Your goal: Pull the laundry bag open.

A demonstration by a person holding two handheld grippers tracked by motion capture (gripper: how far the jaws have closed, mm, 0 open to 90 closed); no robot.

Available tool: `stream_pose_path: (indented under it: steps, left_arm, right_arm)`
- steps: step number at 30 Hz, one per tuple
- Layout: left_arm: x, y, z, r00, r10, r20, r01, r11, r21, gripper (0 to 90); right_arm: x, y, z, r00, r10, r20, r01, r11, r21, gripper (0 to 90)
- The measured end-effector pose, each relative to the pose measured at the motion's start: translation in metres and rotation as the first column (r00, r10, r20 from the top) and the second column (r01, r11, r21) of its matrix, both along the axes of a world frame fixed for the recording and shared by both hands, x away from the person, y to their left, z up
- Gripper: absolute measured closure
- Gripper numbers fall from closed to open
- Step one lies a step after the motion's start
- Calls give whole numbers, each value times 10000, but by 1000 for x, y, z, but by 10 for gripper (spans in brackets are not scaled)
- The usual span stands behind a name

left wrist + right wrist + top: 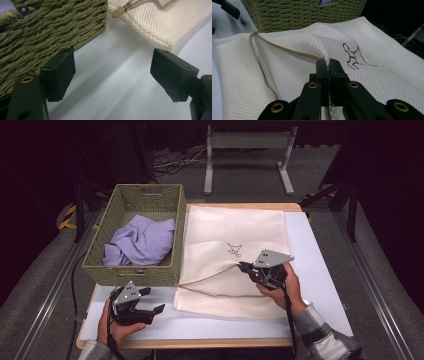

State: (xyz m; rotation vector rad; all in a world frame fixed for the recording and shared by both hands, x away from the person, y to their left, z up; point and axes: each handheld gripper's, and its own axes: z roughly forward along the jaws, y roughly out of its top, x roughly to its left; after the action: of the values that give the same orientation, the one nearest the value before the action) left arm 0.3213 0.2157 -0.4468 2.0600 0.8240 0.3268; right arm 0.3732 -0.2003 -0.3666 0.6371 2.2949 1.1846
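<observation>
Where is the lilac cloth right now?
In the high view, the lilac cloth lies crumpled inside the woven basket at the table's left, beside the white mesh bag.

The high view looks forward and down on the woven basket (134,236), while both gripper views face it close from table level.

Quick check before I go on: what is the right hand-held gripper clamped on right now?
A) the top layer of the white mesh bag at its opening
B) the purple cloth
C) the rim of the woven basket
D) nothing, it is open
A: in the right gripper view the right hand-held gripper has its jaws shut on a raised fold of the white mesh bag, beside the tan drawstring at the opening.
</observation>
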Motion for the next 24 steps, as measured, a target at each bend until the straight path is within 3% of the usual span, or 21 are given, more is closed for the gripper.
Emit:
stream_pose_path:
  steps: [17,24]
  left_arm:
    - [1,-1,-1,9997,-245,16,245,9995,224,209]
    - [-2,1,1,9999,-126,115,123,9997,232,207]
  right_arm:
    - [3,4,5,9999,-42,150,39,9998,194,877]
    - [2,1,8,9998,-67,204,61,9996,290,877]
